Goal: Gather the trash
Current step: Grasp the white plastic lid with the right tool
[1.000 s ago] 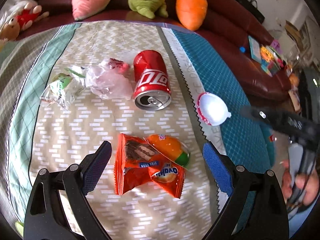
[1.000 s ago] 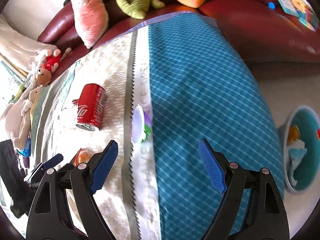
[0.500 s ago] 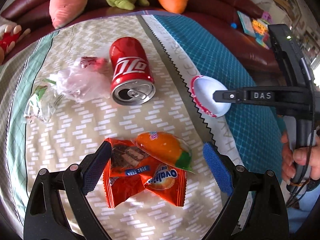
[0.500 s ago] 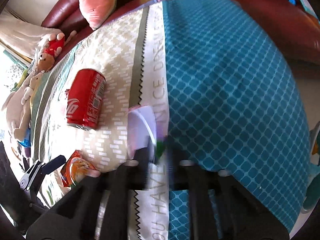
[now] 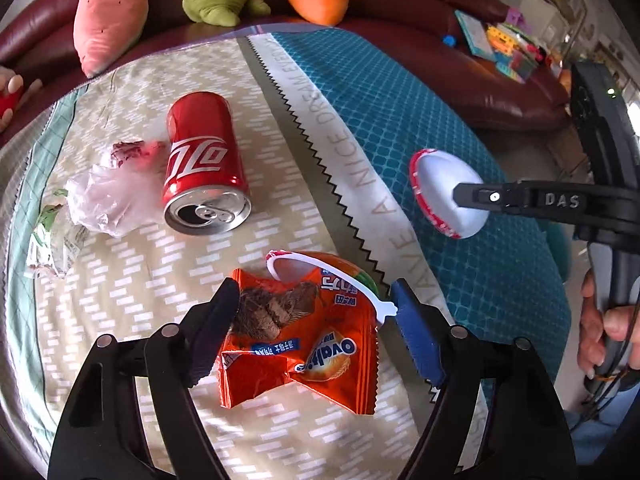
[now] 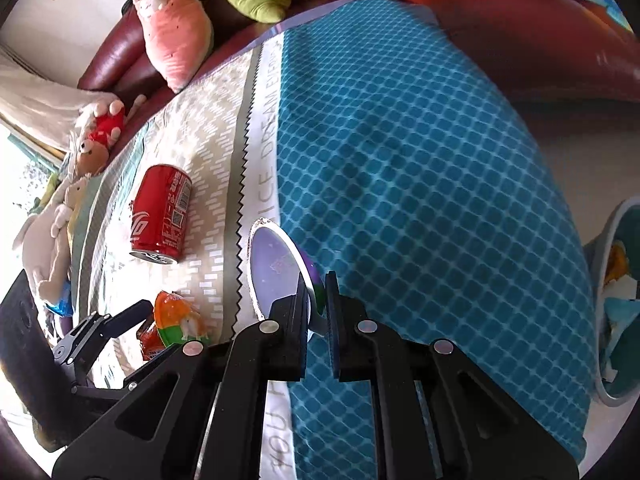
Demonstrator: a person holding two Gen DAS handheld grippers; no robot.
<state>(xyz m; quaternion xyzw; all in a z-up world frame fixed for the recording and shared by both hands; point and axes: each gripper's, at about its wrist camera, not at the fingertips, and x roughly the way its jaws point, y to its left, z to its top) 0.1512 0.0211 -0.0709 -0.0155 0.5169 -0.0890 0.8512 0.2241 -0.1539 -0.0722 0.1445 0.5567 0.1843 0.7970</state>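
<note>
My left gripper [image 5: 316, 312] is open, its fingers either side of an orange snack wrapper [image 5: 296, 344] with an orange jelly cup [image 5: 340, 272] on it; the wrapper looks raised at one end. My right gripper [image 6: 318, 300] is shut on the rim of a small white jelly cup [image 6: 276, 268], held above the cloth; it also shows in the left wrist view [image 5: 444, 192]. A red cola can [image 5: 202, 164] lies on its side beyond, with crumpled clear plastic [image 5: 108, 196] and a green-printed wrapper [image 5: 48, 236] to its left.
A patterned cloth [image 5: 400, 120] covers the table. A dark red sofa [image 5: 460, 8] with plush toys [image 5: 108, 12] runs behind. A teal bin [image 6: 616, 300] with trash stands on the floor at the right of the right wrist view.
My right gripper closed on the white cup and lifted it off the cloth. My left gripper moved forward around the orange wrapper, which has shifted and turned.
</note>
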